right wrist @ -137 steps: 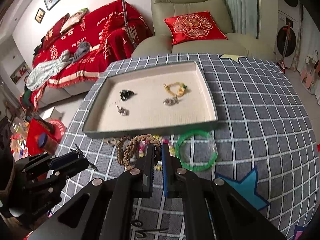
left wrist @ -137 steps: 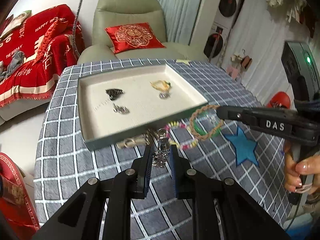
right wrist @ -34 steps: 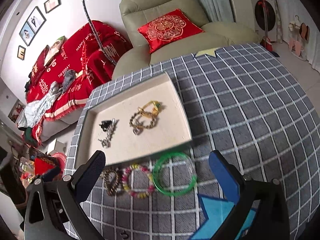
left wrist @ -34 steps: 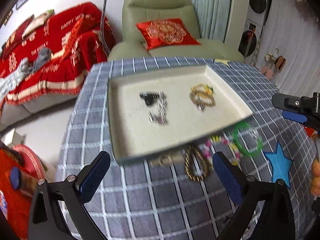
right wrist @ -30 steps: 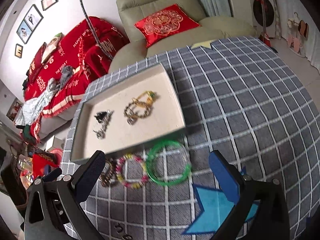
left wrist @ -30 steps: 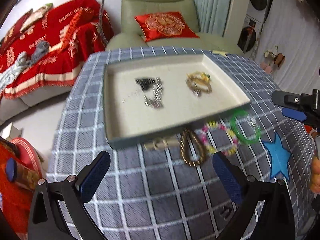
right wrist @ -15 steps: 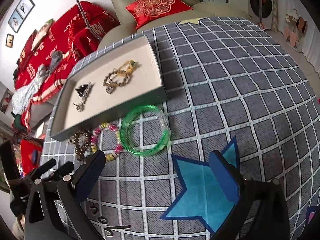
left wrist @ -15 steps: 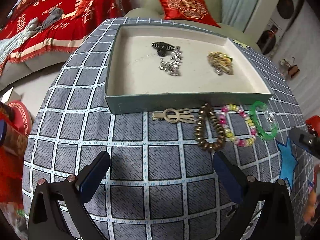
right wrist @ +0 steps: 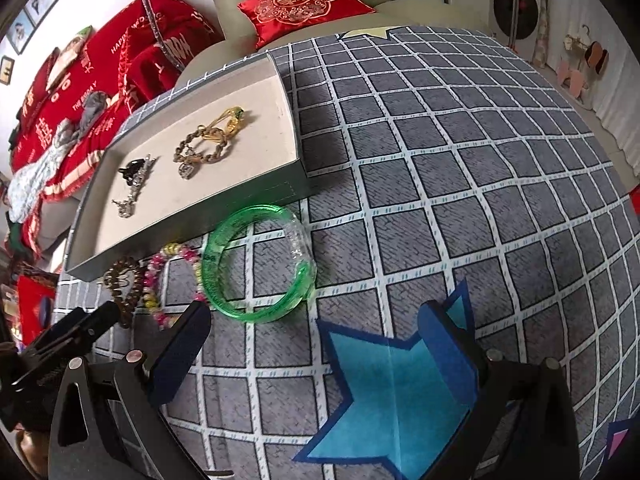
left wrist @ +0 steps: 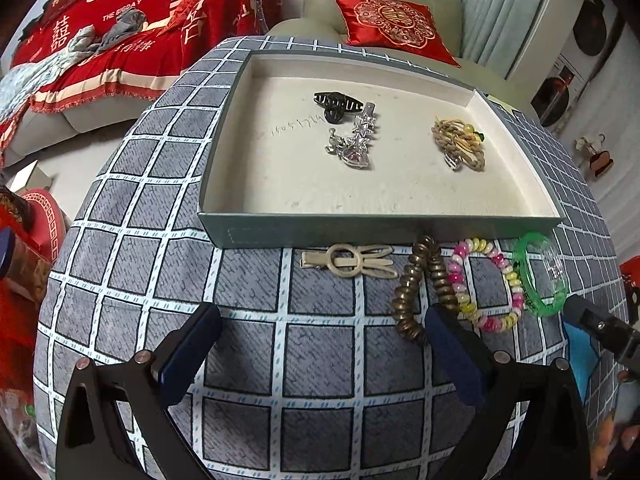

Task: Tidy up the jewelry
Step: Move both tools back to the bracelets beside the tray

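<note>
A shallow tray point(left wrist: 380, 228) point(right wrist: 192, 224) holds a black claw clip point(left wrist: 334, 105), a silver rhinestone clip point(left wrist: 356, 146) and a braided bracelet with gold cord point(left wrist: 460, 142). On the cloth in front of it lie a beige hair clip point(left wrist: 348, 262), a bronze bead bracelet point(left wrist: 416, 288), a pink and yellow bead bracelet point(left wrist: 486, 284) and a green bangle point(left wrist: 540, 276) point(right wrist: 258, 264). My left gripper point(left wrist: 320, 354) is open and empty just short of the beige clip. My right gripper point(right wrist: 316, 354) is open and empty near the green bangle.
The table wears a grey checked cloth point(left wrist: 320, 360) with a blue star patch point(right wrist: 392, 384). Behind it stand a green armchair with a red cushion point(left wrist: 394, 28) and a sofa under a red blanket point(left wrist: 112, 20). The table edge falls away on the left.
Both grippers have opened and let go of the silver clip and braided bracelet, which now lie in the tray. Both have since dropped lower and closer to the items on the cloth.
</note>
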The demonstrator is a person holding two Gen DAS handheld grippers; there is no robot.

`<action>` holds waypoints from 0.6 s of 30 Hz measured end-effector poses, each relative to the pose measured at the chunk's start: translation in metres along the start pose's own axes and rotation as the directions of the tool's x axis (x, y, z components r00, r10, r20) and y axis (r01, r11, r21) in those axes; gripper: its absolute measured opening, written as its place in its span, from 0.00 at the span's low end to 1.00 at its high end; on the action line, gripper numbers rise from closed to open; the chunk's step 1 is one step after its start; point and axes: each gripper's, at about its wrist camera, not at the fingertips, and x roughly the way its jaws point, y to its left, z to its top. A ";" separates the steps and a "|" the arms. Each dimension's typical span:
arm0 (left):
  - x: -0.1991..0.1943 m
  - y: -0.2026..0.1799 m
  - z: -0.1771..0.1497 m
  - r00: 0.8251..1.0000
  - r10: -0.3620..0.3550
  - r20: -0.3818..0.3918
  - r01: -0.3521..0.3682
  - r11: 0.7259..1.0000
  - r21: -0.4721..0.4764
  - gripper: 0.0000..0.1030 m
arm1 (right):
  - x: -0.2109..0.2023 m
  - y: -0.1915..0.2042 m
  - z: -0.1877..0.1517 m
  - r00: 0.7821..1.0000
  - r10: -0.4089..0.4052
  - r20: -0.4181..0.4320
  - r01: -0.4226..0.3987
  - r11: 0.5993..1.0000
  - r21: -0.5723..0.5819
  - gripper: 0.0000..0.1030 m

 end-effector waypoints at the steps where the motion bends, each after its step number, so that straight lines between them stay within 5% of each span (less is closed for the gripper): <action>1: 0.000 -0.001 0.000 1.000 0.004 0.001 -0.004 1.000 -0.001 1.00 | 0.001 0.001 0.001 1.000 -0.008 0.002 0.008 1.000 -0.005 1.00; 6: 0.003 -0.006 0.000 0.999 0.031 0.007 -0.031 0.999 0.009 1.00 | 0.009 0.005 0.006 0.999 -0.038 0.003 0.038 0.999 -0.030 0.98; 14: 0.002 -0.017 -0.003 0.998 0.054 0.027 -0.055 0.997 0.046 1.00 | 0.017 0.021 0.013 0.994 -0.104 0.022 0.106 0.989 -0.103 0.81; 18: 0.000 -0.023 -0.004 0.998 0.057 0.037 -0.060 0.995 0.079 0.92 | 0.020 0.030 0.012 0.989 -0.147 0.033 0.150 0.976 -0.155 0.74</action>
